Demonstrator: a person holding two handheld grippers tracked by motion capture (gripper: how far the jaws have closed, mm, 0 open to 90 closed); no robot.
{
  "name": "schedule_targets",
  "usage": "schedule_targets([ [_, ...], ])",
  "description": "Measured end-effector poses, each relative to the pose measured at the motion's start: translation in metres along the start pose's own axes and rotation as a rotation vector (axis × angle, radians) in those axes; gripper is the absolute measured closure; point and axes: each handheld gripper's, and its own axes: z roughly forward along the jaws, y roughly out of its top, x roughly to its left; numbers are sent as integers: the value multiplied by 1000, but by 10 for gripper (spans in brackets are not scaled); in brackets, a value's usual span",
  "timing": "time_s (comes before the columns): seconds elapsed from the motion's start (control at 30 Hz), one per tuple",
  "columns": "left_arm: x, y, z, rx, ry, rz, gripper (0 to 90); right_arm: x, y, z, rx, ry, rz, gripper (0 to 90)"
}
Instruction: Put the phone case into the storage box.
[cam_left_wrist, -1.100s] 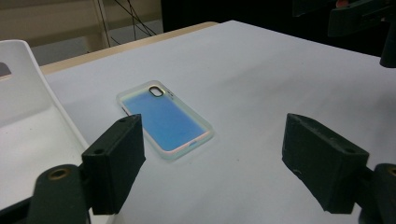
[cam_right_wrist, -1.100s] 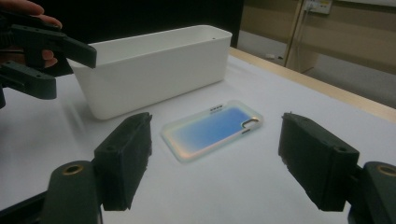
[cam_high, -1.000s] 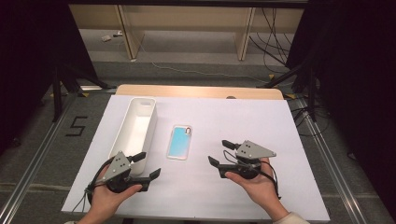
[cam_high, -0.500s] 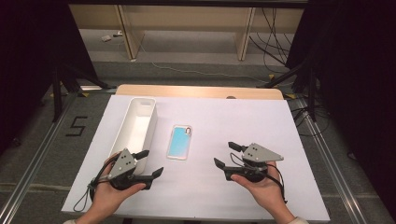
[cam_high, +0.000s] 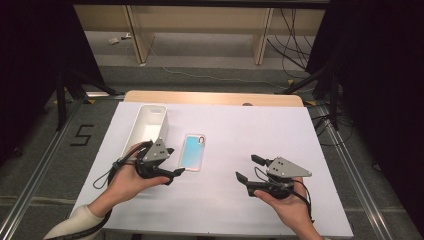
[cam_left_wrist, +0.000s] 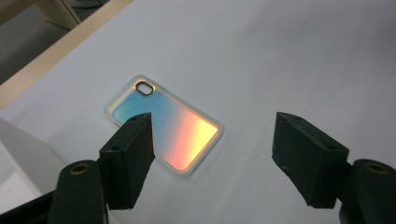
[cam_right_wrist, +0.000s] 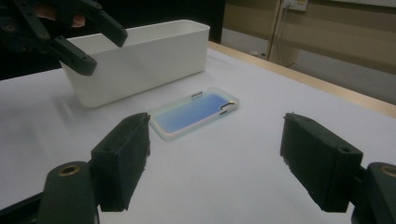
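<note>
Phone case (cam_high: 192, 152): one, flat, clear-rimmed with an iridescent blue-to-orange back and a camera cutout at the far end. Lies face-down on the white table cover (cam_high: 260, 130), left of centre, just beside the long white bin (cam_high: 147, 127) but apart from it.

Handling, as judged: light, thin, probably flexible plastic with a glossy and likely slippery back. It sits flush on the cover, so a pinch from above has little to bite on; the best hold looks to be across the two long rims, or under the near short end once that end is tipped up. It may bend or skid if squeezed hard.

Left gripper (cam_high: 167, 162): held in the left hand, raised just left of the case's near end. Its jaws have just been closing somewhat but stand apart with nothing between them; in the left gripper view the case (cam_left_wrist: 166, 126) lies ahead, partly behind one jaw.

Right gripper (cam_high: 247, 169): held in the right hand, low over the cover, well apart from the case on its right. Jaws wide, empty; the case (cam_right_wrist: 194, 112) and bin (cam_right_wrist: 140, 60) lie ahead in its view.

Edges and room: the bin wall hems the case's left side. Open cover lies to the right and toward the person. The wooden table edge (cam_high: 210, 97) runs well beyond.
</note>
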Motion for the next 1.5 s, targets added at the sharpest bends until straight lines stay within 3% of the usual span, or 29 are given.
schedule_targets([
  [0.1, 3, 7, 10, 69, -38, 50, 308, -1, -1, -3, 10, -10, -8, 251],
  [0.2, 7, 13, 22, 162, -66, 130, 329, -3, -2, -2, -11, -18, -17, 252],
  [0.37, 10, 23, 37, 256, -107, 246, 383, -3, -3, -2, -5, -14, -16, 253],
  [0.4, 11, 25, 39, 277, -121, 278, 382, -3, -2, -3, 19, -18, -12, 253],
  [0.43, 12, 27, 42, 289, -137, 294, 382, -3, -2, -3, 23, -17, -18, 253],
  [0.47, 12, 28, 45, 298, -146, 305, 382, -1, -4, 0, -3, 8, 15, 253],
  [0.5, 13, 30, 48, 312, -152, 315, 386, -3, -3, -1, 6, -7, -15, 254],
  [0.57, 14, 31, 54, 337, -158, 336, 390, -2, -4, 0, 5, -10, -13, 254],
  [0.6, 15, 32, 57, 349, -158, 346, 393, -1, -3, -2, 29, -14, -12, 255],
  [0.83, 17, 31, 74, 430, -183, 381, 407, -3, -5, 0, 10, -12, -11, 255],
  [1.13, 16, 31, 89, 467, -224, 398, 439, -3, -6, 1, 7, -12, -18, 257],
  [1.23, 16, 29, 94, 480, -220, 399, 446, -3, -6, 1, 9, -7, -18, 258],
  [1.37, 14, 28, 100, 504, -216, 400, 459, -2, -6, 2, 17, 5, 18, 260],
  [1.5, 12, 27, 106, 546, -212, 434, 476, -2, -6, 1, 29, -6, 8, 262],
])
